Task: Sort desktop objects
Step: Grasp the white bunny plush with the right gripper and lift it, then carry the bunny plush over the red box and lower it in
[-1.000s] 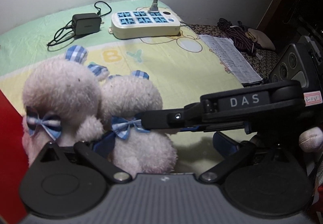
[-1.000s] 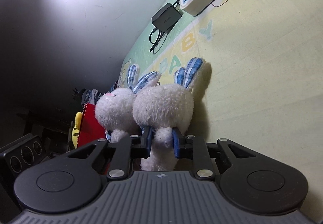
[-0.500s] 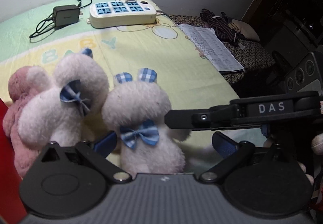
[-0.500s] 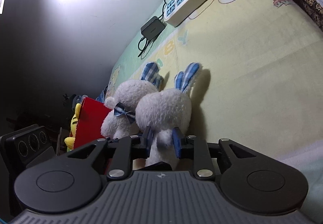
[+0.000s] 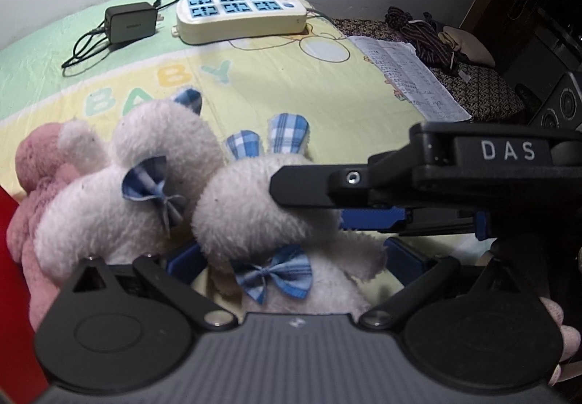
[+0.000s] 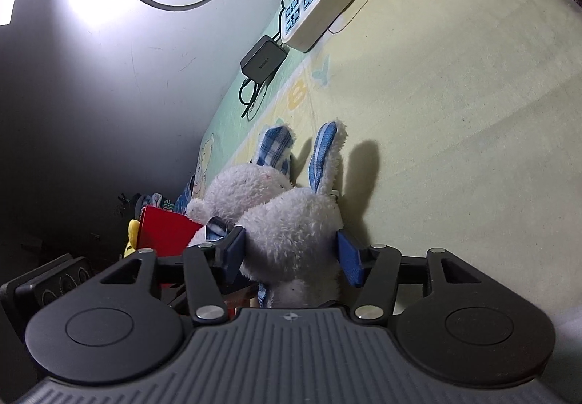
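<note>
Two white plush rabbits with blue plaid ears and bows sit on the yellow-green baby mat [image 5: 327, 106]. The nearer rabbit [image 5: 254, 218] stands between the blue pads of my left gripper [image 5: 294, 258], which is open around its body. The second rabbit [image 5: 120, 200] leans tipped over to its left, against a pink plush [image 5: 36, 164]. In the right wrist view the nearer rabbit [image 6: 294, 222] is between the spread pads of my right gripper [image 6: 291, 255], open. In the left wrist view, the right gripper's black finger [image 5: 302, 186] crosses the rabbit's head.
A cream power strip [image 5: 240, 16] and a black charger [image 5: 129, 22] with its cable lie at the back by the wall. A paper sheet [image 5: 411, 76] and dark cord [image 5: 422, 33] lie to the right. A red box [image 6: 167, 233] stands left of the plush toys.
My right gripper's pads have spread apart from their tight hold on the nearer rabbit. The second rabbit has tipped over. The left gripper has closed in around the nearer rabbit.
</note>
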The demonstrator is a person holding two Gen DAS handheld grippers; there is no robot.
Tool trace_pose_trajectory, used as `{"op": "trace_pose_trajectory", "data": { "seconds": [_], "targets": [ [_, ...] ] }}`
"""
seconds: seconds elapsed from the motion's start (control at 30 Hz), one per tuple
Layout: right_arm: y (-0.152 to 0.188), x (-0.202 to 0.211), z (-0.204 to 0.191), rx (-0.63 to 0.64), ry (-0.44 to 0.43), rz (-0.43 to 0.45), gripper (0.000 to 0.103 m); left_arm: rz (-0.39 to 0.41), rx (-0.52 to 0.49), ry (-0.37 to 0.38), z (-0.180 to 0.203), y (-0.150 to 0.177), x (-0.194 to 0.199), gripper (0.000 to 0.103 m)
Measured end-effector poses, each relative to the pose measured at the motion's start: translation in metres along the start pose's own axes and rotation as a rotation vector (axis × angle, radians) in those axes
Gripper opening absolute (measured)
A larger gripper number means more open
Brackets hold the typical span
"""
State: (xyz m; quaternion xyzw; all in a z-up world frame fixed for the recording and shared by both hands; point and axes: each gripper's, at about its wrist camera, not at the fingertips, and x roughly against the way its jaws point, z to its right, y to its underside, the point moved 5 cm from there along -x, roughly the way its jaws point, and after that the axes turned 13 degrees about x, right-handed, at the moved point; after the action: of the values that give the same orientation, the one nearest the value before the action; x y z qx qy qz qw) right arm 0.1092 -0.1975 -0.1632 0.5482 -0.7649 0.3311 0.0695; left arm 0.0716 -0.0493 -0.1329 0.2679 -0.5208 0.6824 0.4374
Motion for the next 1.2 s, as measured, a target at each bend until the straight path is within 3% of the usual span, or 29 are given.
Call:
{"op": "trace_pose_trajectory", "data": {
  "seconds": [0.3, 0.7, 0.83, 1.2],
  "targets": [
    [0.014, 0.021, -0.001, -0.042, -0.016, -0.036, 0.053, -0.012, -0.031, 0.008, 0.016, 0.012, 0.007, 0.098],
    [0.046, 0.069, -0.024, -0.041, 0.043, 0.007, 0.053, -0.044, -0.12, 0.096, 0.047, 0.049, 0.036, 0.098],
    [0.059, 0.081, -0.033, -0.015, 0.059, 0.02, 0.052, -0.047, -0.101, 0.144, 0.047, 0.055, 0.048, 0.098],
    [0.074, 0.095, -0.066, 0.048, 0.074, 0.075, 0.051, 0.018, -0.119, 0.197, 0.047, 0.066, 0.082, 0.098]
  ]
}}
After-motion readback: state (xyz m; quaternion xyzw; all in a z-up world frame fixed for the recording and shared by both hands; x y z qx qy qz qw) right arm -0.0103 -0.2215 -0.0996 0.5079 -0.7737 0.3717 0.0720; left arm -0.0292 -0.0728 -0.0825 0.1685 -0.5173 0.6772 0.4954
